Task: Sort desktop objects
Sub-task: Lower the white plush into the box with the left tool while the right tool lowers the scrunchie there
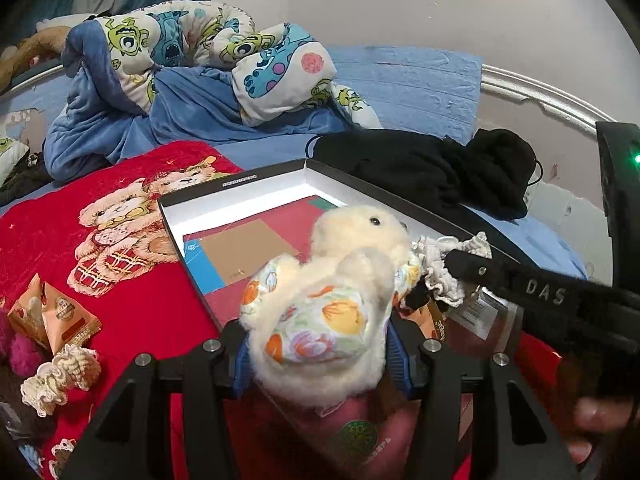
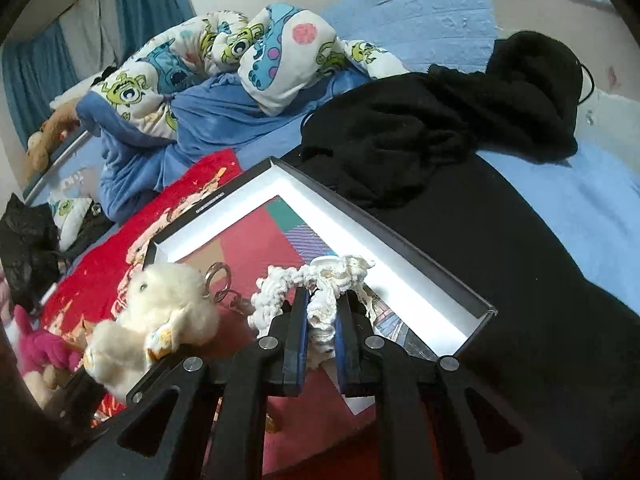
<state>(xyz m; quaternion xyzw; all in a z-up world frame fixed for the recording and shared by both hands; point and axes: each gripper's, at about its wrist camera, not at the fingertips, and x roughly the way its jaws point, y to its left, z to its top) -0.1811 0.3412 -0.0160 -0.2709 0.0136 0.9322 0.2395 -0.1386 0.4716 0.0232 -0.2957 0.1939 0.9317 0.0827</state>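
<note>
My left gripper [image 1: 316, 344] is shut on a cream plush toy [image 1: 340, 280] in a flowered outfit and holds it over the open black box [image 1: 240, 184] with a white rim and coloured floor. The toy, with its key ring, also shows in the right wrist view [image 2: 160, 308]. My right gripper [image 2: 322, 320] is shut on a cream lace scrunchie [image 2: 320, 280] over the same box [image 2: 420, 264]. The right gripper and scrunchie [image 1: 448, 268] show at the right of the left wrist view.
The box lies on a red teddy-bear blanket [image 1: 100, 240]. On it at the left are a second cream scrunchie [image 1: 60, 376], an orange snack packet [image 1: 52, 316] and a pink plush [image 1: 20, 352]. Black clothing [image 2: 440, 120] and a cartoon quilt [image 1: 200, 48] lie behind.
</note>
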